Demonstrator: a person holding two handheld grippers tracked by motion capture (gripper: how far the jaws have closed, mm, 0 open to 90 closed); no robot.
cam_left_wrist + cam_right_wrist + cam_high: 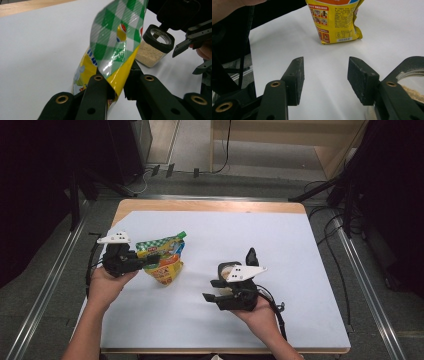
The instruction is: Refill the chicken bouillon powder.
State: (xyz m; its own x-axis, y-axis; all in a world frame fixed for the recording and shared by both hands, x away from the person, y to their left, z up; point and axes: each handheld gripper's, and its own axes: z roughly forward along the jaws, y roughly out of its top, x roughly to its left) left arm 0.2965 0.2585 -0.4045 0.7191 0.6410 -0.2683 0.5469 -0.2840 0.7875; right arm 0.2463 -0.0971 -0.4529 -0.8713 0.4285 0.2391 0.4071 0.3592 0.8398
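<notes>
A yellow snack pouch (167, 265) with a green-checked top hangs over the white table sheet at the left. My left gripper (148, 260) is shut on its upper part. In the left gripper view the pouch (112, 47) rises from between the jaws of that gripper (117, 83). A glass jar (156, 46) with a black collar and brown powder inside stands beyond it. My right gripper (211, 290) is open with nothing between its jaws, right beside the jar (228, 268). In the right gripper view the open gripper (325, 80) points toward the pouch (335, 21), with the jar (412, 83) at its right.
The white sheet (280, 240) covers a wooden table (210, 206). A black upright piece (251, 256) stands just behind the jar. Cables (330, 235) and metal floor rails (367, 285) run along both sides of the table.
</notes>
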